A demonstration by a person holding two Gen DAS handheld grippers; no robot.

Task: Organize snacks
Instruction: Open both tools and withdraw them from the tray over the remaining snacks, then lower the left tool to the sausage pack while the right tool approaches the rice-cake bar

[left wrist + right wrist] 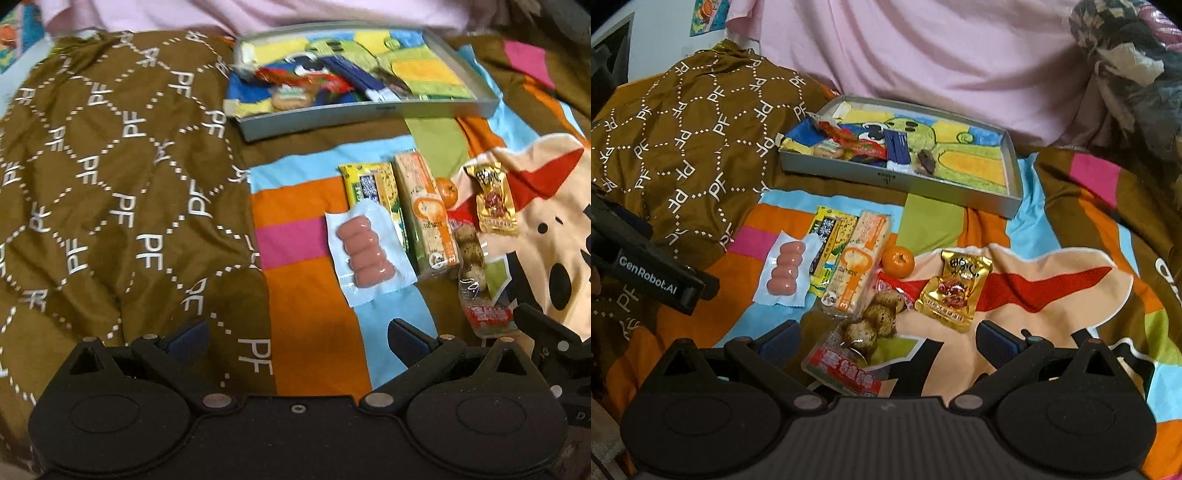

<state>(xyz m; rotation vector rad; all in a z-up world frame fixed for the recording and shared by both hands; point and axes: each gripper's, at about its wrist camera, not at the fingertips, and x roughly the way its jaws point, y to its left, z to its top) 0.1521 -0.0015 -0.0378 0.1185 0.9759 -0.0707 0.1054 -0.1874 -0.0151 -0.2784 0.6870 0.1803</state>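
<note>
Both grippers hover with fingers spread wide and nothing between them: the left gripper over the colourful blanket, the right gripper just above the clear pack of brown balls. The loose snacks lie in a cluster on the blanket, with the sausage pack at 9 o'clock, the yellow-green packet and orange cracker pack beside it, the small orange at the centre and the gold packet at 3 o'clock. At 12 o'clock from them sits the grey tray, which already holds several wrapped snacks at its left end.
</note>
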